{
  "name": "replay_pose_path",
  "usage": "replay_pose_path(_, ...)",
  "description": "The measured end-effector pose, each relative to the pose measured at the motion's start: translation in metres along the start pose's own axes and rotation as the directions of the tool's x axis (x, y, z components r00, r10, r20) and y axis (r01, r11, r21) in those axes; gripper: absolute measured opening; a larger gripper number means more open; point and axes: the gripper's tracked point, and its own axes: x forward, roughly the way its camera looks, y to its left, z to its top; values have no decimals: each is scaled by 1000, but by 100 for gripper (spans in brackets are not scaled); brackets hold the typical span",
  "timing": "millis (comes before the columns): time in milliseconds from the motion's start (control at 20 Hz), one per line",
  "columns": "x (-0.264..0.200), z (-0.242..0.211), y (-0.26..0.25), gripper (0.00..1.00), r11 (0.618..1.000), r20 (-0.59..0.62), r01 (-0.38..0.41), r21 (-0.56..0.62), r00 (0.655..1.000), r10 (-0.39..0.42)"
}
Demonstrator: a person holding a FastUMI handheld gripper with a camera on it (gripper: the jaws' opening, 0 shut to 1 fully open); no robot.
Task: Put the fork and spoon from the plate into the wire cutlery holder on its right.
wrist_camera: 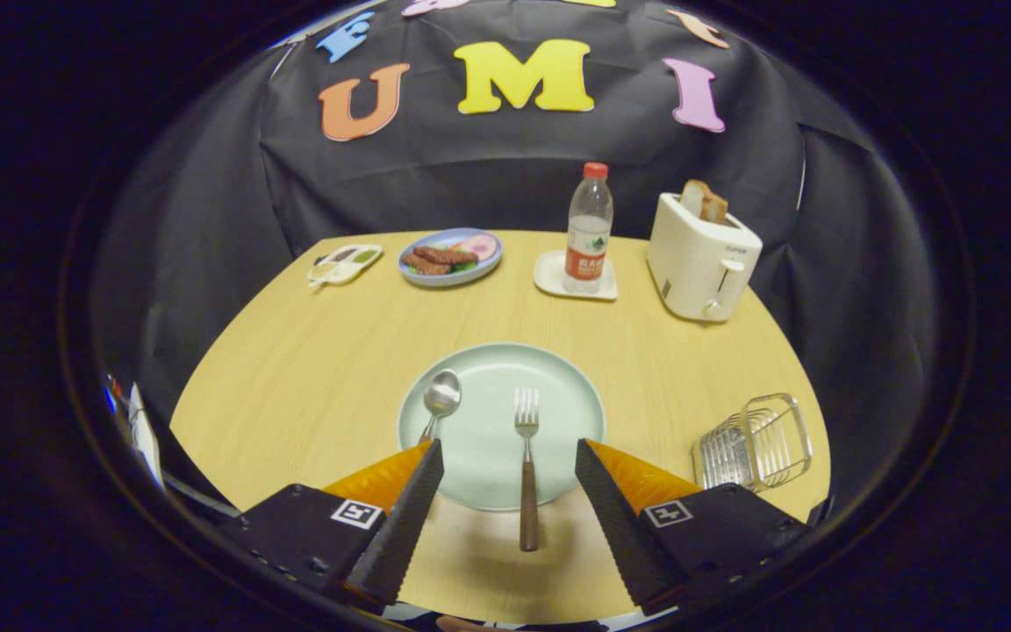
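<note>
- A round, light wooden table (312, 369) stands in the booth.
- Black cloth wall (488, 167) hangs in folds behind and around the table.
- Light falls evenly on the tabletop; the surroundings stay dark.

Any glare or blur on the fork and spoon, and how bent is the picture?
Gripper view: fork and spoon sharp, small glint on the spoon bowl; soft shadow under the open claw, which straddles the fork; fisheye bows the table edge and holder.

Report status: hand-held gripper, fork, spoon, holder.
Hand-held gripper open, fork between its fingers. Spoon on plate, handle behind one finger. Holder empty, right of plate. Nothing in the way.
</note>
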Motion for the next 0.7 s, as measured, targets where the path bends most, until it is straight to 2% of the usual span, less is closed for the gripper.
replay_pose_path(100,21,-4,-5,85,1000,-37,28,4,999,-27)
replay_pose_path(150,31,-8,-6,75,999,-71,34,12,997,-33)
replay_pose_path(350,62,-28,-12,61,995,-176,90,51,981,-80)
replay_pose_path(400,64,-33,-18,47,991,-187,123,53,976,-111)
replay_pose_path(450,67,-36,-17,33,991,-196,115,64,975,-100)
replay_pose_path(600,72,-49,-15,31,993,-222,103,52,971,-89)
replay_pose_path(700,64,-47,-15,11,995,-213,90,46,974,-79)
